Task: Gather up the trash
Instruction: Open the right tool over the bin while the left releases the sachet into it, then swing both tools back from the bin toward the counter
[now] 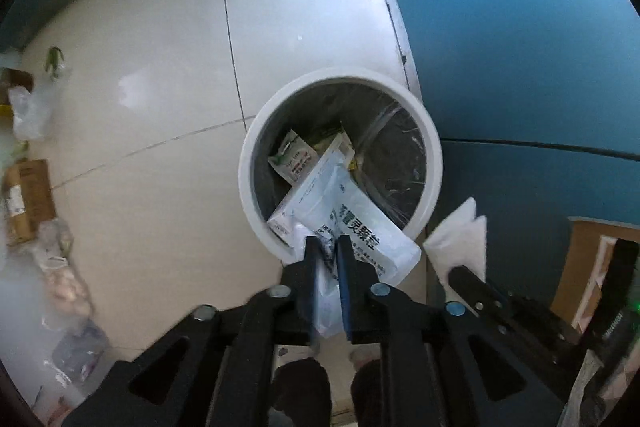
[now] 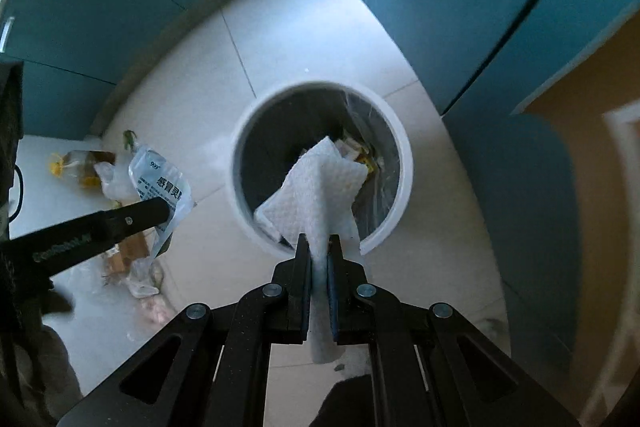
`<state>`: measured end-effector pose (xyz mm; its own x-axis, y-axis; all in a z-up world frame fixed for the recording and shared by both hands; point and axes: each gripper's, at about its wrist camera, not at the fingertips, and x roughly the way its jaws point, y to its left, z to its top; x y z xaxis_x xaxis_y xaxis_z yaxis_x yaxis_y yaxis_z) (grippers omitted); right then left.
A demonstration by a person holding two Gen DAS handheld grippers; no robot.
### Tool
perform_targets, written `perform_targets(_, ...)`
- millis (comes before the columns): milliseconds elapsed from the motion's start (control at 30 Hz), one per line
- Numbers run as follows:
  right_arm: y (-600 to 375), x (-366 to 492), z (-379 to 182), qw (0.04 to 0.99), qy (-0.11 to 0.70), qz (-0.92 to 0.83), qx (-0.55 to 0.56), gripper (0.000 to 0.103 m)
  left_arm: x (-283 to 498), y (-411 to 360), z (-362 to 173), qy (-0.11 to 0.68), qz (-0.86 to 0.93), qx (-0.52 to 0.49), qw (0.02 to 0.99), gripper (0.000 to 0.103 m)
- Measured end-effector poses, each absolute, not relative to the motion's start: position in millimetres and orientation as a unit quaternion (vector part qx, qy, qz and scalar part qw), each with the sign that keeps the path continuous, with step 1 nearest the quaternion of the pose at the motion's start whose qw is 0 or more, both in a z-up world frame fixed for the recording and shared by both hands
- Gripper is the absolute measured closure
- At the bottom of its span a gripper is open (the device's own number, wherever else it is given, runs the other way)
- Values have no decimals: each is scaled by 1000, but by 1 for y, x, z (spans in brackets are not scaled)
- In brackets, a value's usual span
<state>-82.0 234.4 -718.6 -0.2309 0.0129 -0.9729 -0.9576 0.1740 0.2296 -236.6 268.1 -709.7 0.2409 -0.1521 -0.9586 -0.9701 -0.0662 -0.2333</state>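
The left gripper (image 1: 327, 241) is clenched on a clear printed plastic packet (image 1: 360, 227), and the right gripper (image 2: 318, 239) pinches a white paper towel (image 2: 320, 187). Both of these 2 pieces hang over the white round bin (image 1: 250, 163) (cartons already inside). Farther off, more litter (image 1: 28, 199) lies on the pale tiled floor (image 1: 160, 27) by blue cabinets (image 1: 520, 47).

A round white trash bin (image 1: 256, 163) stands on the pale tiled floor beside the blue cabinets, its dark inside lined with clear plastic and already holding small cartons. Above its near rim hangs a crinkled clear plastic packet (image 1: 360, 227) with dark printed characters, pinched at one end. Beside it, a white embossed paper towel (image 2: 320, 187) hangs unfolded over the bin's mouth, pinched at its lower end.
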Motion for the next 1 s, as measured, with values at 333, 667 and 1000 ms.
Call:
perform_targets(333, 251, -81, -772, 467, 613, 493, -405, 46, -254, 261, -691, 465, 459, -572, 495, 6)
perform_targets(667, 231, -90, -671, 500, 539, 500, -457, 0, -268, 218, -580, 465, 543, -497, 491, 6)
perform_targets(1000, 196, -87, -506, 522, 498, 533, -441, 0, -259, 170, -443, 445, 566, -470, 511, 6)
